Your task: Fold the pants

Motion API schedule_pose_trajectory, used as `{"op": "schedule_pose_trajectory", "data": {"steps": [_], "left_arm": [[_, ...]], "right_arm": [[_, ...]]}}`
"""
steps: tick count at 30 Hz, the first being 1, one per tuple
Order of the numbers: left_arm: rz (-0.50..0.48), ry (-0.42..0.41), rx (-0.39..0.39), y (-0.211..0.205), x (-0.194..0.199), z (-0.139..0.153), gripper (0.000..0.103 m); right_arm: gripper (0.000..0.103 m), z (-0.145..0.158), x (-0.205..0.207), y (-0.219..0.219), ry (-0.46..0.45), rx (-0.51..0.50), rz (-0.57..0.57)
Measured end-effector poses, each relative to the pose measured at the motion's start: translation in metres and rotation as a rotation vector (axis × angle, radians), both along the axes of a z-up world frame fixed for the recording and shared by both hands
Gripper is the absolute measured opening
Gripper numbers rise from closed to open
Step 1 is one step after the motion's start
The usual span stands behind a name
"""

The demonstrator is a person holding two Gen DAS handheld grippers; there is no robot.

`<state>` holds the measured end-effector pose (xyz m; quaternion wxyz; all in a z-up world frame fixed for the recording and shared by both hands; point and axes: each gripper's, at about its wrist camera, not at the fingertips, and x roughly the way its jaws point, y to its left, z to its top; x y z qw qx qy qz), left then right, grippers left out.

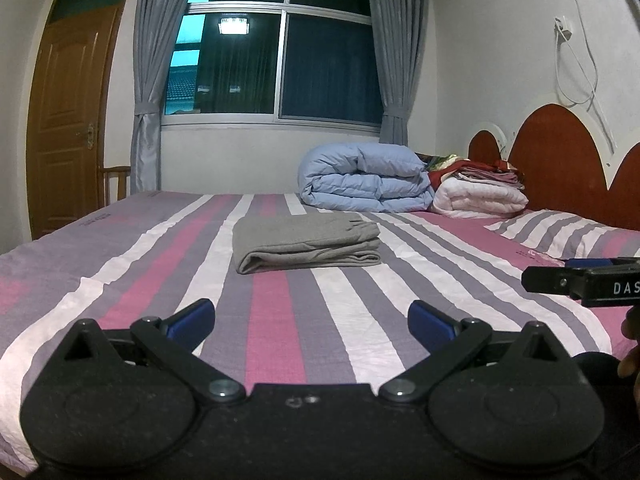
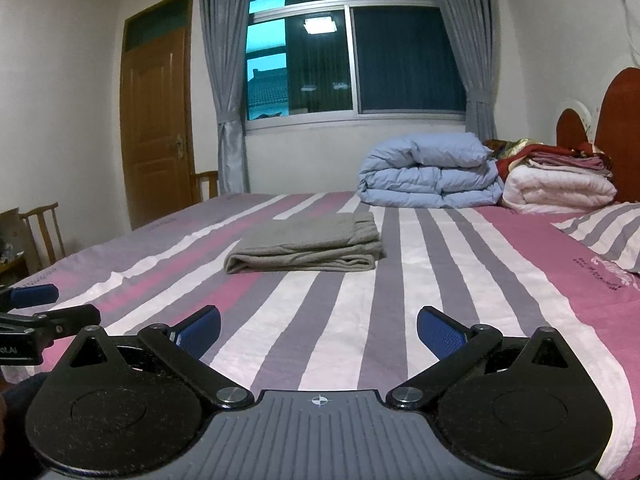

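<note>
Grey pants [image 1: 306, 242] lie folded into a compact stack in the middle of the striped bed [image 1: 160, 264]; they also show in the right wrist view [image 2: 306, 244]. My left gripper [image 1: 311, 320] is open and empty, well short of the pants, low over the sheet. My right gripper [image 2: 319, 330] is also open and empty, equally far back from the pants. The right gripper's side shows at the right edge of the left wrist view [image 1: 580, 280]. The left gripper's side shows at the left edge of the right wrist view [image 2: 36, 308].
A rolled light-blue duvet [image 1: 366, 180] and a pile of white and red bedding [image 1: 480, 192] sit at the far side by the headboard [image 1: 560, 152]. A striped pillow [image 1: 568, 232] lies at right. A wooden door [image 1: 68, 120], chairs [image 2: 40, 232] and a curtained window [image 1: 276, 48] stand beyond the bed.
</note>
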<state>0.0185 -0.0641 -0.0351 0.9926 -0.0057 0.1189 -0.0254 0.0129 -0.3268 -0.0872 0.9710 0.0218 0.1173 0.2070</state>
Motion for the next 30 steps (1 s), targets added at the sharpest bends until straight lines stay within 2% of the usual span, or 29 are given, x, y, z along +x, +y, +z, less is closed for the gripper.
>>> {"op": "schedule_pose_trajectory", "data": {"steps": [30], "left_arm": [[0.004,0.000,-0.003,0.000,-0.001,0.002,0.097]], "right_arm": [[0.103,-0.001,0.001,-0.011,0.005,0.002,-0.003]]}}
